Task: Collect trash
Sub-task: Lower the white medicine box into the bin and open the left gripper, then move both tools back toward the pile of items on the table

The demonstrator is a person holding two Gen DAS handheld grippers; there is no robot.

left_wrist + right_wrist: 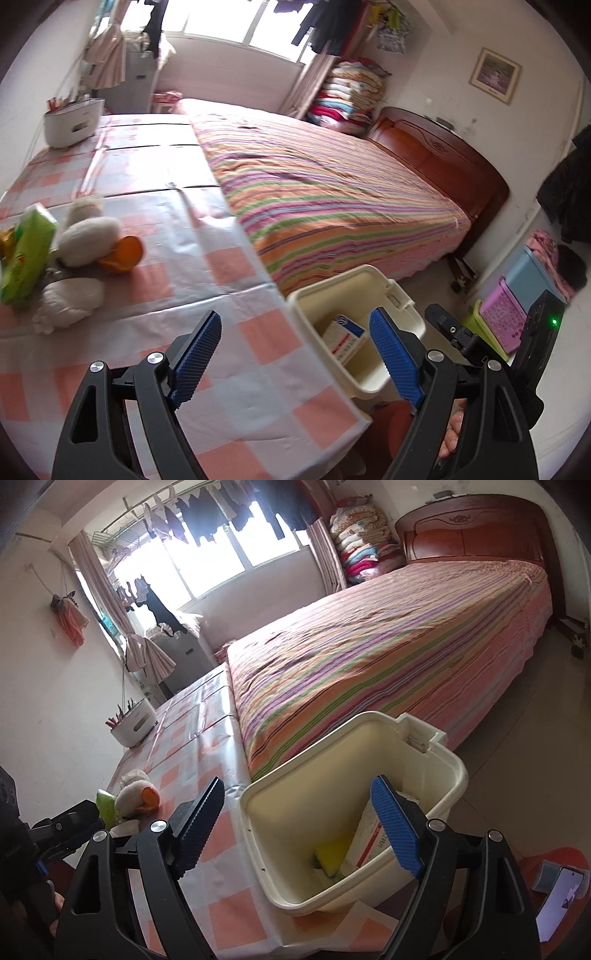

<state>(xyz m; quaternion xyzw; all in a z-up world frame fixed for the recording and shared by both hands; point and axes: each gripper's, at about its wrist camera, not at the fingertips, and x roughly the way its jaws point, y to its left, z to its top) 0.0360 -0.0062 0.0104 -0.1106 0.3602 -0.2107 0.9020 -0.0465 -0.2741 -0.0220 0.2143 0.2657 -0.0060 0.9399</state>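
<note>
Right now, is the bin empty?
No: the right wrist view shows a white carton and a yellow item lying inside the bin.

Daylight from blown-out window, glare on desk; fisheye bending, dark vignette at corners; left-edge objects motion-blurred.

A cream plastic bin sits between a pink-and-white checked table and a multicoloured striped bed.

Black hand-held gripper frames, ribbed blue pads, silver screws.
</note>
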